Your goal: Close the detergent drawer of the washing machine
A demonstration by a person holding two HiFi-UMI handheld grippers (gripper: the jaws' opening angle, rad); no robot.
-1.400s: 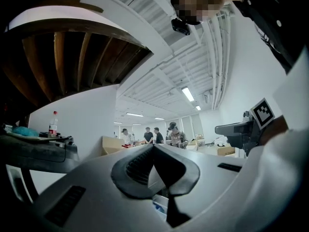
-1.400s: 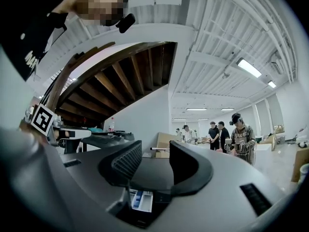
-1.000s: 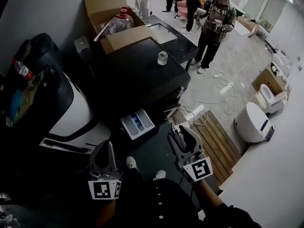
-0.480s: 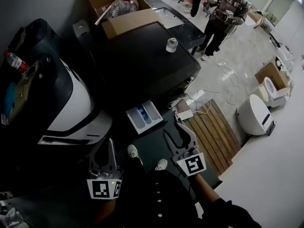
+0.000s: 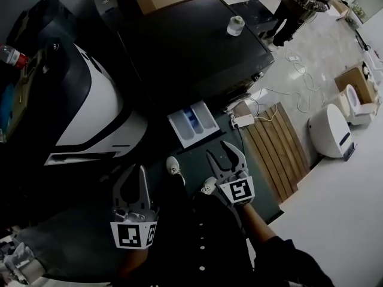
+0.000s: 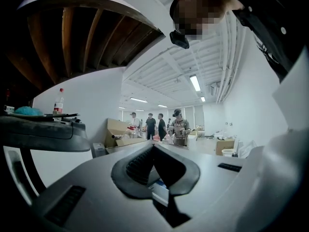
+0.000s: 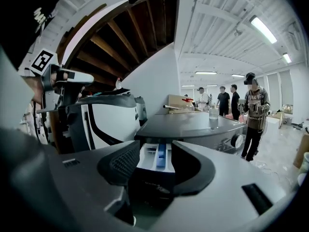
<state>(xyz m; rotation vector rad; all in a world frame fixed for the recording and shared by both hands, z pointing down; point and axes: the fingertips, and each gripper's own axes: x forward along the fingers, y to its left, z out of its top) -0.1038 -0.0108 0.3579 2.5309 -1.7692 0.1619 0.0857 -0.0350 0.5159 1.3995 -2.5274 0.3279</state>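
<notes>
Head view looks steeply down on the black-topped washing machine [image 5: 197, 46] in the upper middle of the frame. Its white plastic detergent drawer with a blue insert [image 5: 192, 123] stands pulled out of the front, right at the centre, so it is not closed.

The right tongs [image 5: 216, 148] sit just below and right of the drawer, pointing up the frame at it, with the tips near its front but apart from it. In the right gripper view the right tongs [image 7: 156, 146] have their jaws wide and opening. The drawer [image 7: 153, 163] is framed squarely between them, its dark front panel nearest, and neither pad presses on it. They grip nothing.

The left tongs [image 5: 135, 173] hang lower left, well away from the drawer. In the left gripper view the left tongs [image 6: 153, 149] have their tips drawn together at the far end, closed on nothing. Through the hollow behind the tips a scrap of white and blue shows, too small to tell what it is.

A small clear jar [image 5: 237, 24] stands on top of the machine near the upper edge. A slatted wooden pallet [image 5: 275, 148] lies on the floor at the right, with a white power strip [image 5: 243, 121] at its upper end. The person's white shoes [image 5: 175, 166] show between the two tools.
</notes>
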